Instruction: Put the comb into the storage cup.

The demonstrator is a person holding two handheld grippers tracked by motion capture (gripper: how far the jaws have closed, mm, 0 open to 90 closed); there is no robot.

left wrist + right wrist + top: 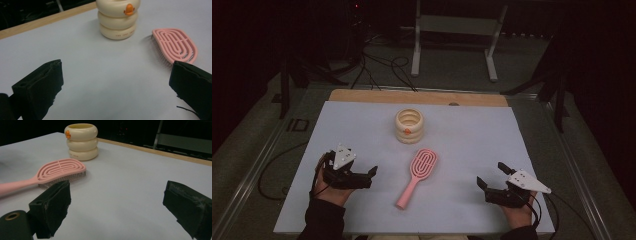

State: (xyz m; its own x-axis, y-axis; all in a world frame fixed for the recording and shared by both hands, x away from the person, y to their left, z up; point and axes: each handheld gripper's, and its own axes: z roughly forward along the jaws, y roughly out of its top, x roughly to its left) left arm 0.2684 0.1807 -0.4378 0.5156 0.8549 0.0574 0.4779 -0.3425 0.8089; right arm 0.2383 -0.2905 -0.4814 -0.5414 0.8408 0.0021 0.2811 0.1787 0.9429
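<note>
Pink hairbrush (416, 177) lies between left hand-held gripper (371, 176) and right hand-held gripper (490, 174).

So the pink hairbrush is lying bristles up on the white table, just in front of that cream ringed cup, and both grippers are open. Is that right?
Not quite: the pink hairbrush lies bristles down, its slotted back facing up, as the right gripper view shows. The rest holds: it lies in front of the cream ringed cup, and the left gripper and right gripper are both open.

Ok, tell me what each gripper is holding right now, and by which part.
Nothing is held. The left gripper and right gripper both stand open over the table, apart from the pink hairbrush and cream cup.
</note>
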